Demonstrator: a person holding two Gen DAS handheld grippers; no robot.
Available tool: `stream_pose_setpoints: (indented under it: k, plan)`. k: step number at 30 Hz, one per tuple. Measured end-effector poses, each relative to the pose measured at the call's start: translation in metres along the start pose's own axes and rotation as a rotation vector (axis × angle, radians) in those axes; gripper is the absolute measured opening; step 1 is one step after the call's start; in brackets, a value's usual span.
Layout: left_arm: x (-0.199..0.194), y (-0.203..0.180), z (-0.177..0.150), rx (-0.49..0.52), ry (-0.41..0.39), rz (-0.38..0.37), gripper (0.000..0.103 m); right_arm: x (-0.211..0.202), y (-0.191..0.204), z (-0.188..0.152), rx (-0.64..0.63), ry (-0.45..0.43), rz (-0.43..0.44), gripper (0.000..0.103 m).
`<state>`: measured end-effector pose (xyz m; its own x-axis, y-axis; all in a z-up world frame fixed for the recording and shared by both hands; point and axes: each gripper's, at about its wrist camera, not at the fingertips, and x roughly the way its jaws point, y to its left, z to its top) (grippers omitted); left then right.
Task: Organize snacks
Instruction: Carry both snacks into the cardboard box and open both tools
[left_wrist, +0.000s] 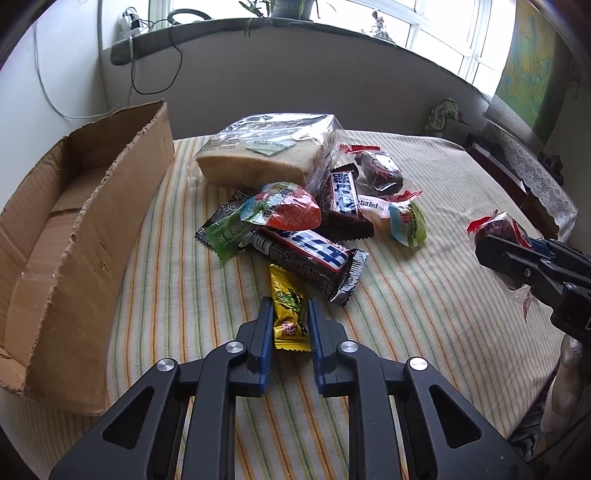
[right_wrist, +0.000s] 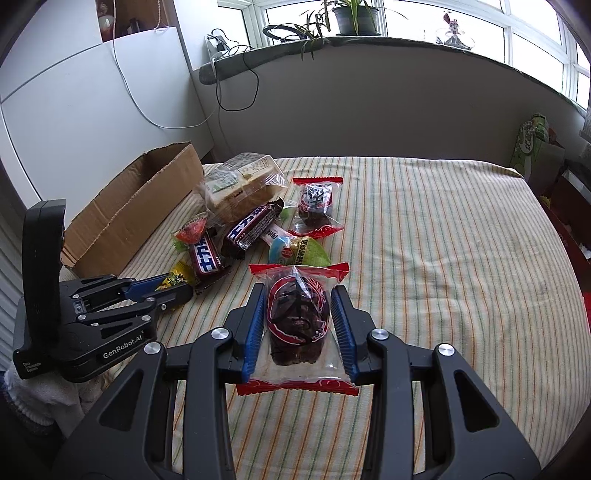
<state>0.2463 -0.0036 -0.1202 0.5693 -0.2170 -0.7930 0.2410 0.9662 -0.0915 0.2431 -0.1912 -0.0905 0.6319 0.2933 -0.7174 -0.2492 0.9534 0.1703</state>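
Note:
A pile of snacks lies on the striped cloth: a bagged bread loaf (left_wrist: 266, 147), two dark chocolate bars (left_wrist: 310, 258), green and red packets (left_wrist: 280, 210) and a dark cake in a clear wrapper (left_wrist: 380, 170). My left gripper (left_wrist: 290, 314) is shut on a yellow candy packet (left_wrist: 288, 314), low over the cloth in front of the pile. My right gripper (right_wrist: 298, 317) is shut on a second dark cake in a red-edged clear wrapper (right_wrist: 297, 317), to the right of the pile. It also shows in the left wrist view (left_wrist: 495, 236).
An open cardboard box (left_wrist: 74, 229) stands at the left of the pile and shows nothing inside. The table's far right edge has a lace cloth (left_wrist: 532, 173) and a green bag (right_wrist: 532, 144). A wall and window sill run behind the table.

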Motion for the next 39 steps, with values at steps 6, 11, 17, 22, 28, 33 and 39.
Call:
stream_pose_setpoints:
  k: [6, 11, 17, 22, 28, 33, 39]
  plan:
    - [0.001, -0.002, -0.001, 0.035, -0.007, 0.004, 0.025, -0.002, -0.002, 0.000, 0.009, -0.005, 0.003, 0.037]
    - [-0.008, 0.006, -0.003, -0.013, -0.040, -0.008, 0.024, -0.006, -0.003, 0.000, 0.008, -0.008, -0.003, 0.037]
    - [-0.031, 0.015, 0.004, -0.065, -0.111, -0.028, 0.024, -0.012, 0.007, 0.006, -0.012, -0.022, -0.001, 0.037]
    - [-0.058, 0.028, 0.016, -0.093, -0.201, -0.028, 0.024, -0.012, 0.024, 0.017, -0.042, -0.031, 0.010, 0.037]
    - [-0.081, 0.054, 0.028, -0.142, -0.281, -0.009, 0.024, -0.008, 0.054, 0.035, -0.091, -0.051, 0.035, 0.037]
    - [-0.090, 0.075, 0.029, -0.188, -0.325, 0.009, 0.024, 0.001, 0.087, 0.055, -0.146, -0.067, 0.063, 0.037]
    - [-0.096, 0.104, 0.021, -0.233, -0.342, 0.036, 0.024, 0.023, 0.129, 0.080, -0.201, -0.069, 0.108, 0.037]
